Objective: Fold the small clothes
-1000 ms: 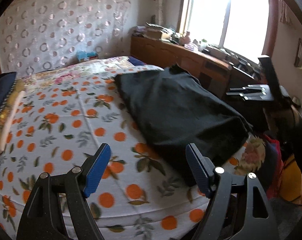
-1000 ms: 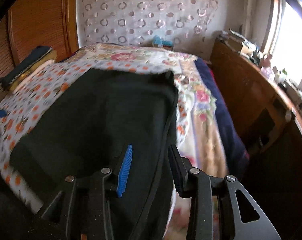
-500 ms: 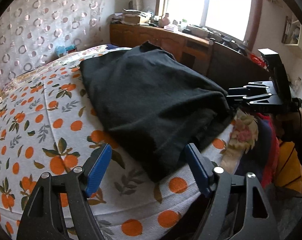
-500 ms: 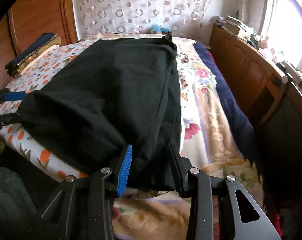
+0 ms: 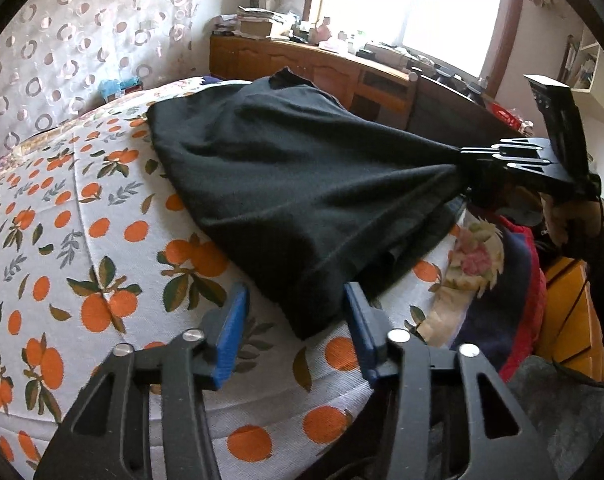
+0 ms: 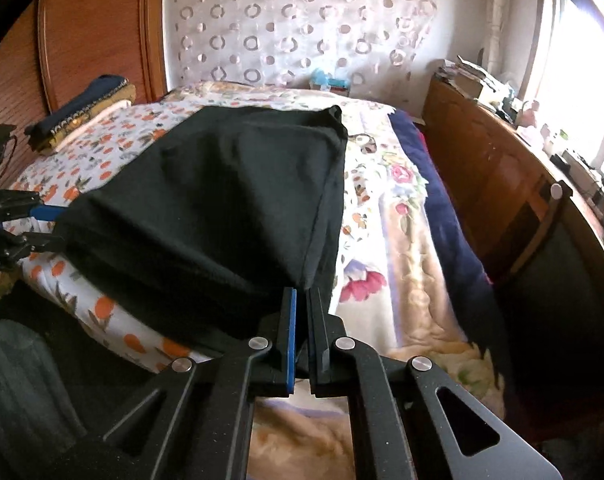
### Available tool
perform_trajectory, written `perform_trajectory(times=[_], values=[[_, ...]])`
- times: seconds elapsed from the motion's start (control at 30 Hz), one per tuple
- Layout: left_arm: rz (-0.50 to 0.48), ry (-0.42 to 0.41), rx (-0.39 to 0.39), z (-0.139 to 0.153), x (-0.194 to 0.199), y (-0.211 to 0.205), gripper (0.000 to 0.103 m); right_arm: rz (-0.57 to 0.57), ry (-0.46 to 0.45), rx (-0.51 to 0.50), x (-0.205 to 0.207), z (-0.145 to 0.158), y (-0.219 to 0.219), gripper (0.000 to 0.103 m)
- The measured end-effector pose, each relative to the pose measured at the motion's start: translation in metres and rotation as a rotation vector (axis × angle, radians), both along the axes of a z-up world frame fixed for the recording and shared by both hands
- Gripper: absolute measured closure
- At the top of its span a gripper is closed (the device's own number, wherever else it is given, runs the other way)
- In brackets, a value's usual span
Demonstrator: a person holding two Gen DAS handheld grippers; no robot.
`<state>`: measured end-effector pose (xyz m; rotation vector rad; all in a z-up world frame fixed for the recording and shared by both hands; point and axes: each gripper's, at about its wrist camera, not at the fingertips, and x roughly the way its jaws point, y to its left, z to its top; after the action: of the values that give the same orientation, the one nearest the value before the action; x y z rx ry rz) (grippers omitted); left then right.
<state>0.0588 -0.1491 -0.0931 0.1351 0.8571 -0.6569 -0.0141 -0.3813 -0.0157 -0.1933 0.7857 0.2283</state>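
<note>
A black garment [image 5: 285, 176] lies spread on the bed with the orange-print sheet [image 5: 81, 248]. My right gripper [image 6: 300, 300] is shut on the garment's near right corner [image 6: 302, 276] and lifts it off the bed; it also shows in the left wrist view [image 5: 468, 162] pulling the cloth taut. My left gripper [image 5: 295, 312] is open, its blue pads either side of the garment's near left corner, which rests on the sheet. In the right wrist view the left gripper [image 6: 49, 224] sits at that corner of the garment [image 6: 205, 200].
A wooden sideboard [image 6: 502, 184] with clutter runs along the right of the bed under a window. Folded clothes [image 6: 81, 112] are stacked at the bed's far left. A floral blanket [image 6: 398, 240] covers the bed's right side. A patterned curtain [image 6: 293, 24] hangs behind.
My right gripper has closed on the garment's corner and raised it. My left gripper has moved in toward the other near corner, still open.
</note>
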Motion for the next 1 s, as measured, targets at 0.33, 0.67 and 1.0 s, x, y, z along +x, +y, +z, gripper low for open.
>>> perform_trajectory(times=[0.33,0.67,1.0], values=[[-0.045,-0.015,-0.017,0.016,-0.020,0.003,0.098,0.003,0.034,0.003,0.006,-0.006,0.001,0.099],[-0.044,-0.033,-0.074,0.034,-0.013,0.006,0.098,-0.011,-0.021,-0.004,0.002,0.006,0.014,0.085],[-0.060,-0.138,-0.131,0.091,0.017,-0.013,0.098,0.187,-0.087,0.077,-0.021,0.022,0.076,0.035]])
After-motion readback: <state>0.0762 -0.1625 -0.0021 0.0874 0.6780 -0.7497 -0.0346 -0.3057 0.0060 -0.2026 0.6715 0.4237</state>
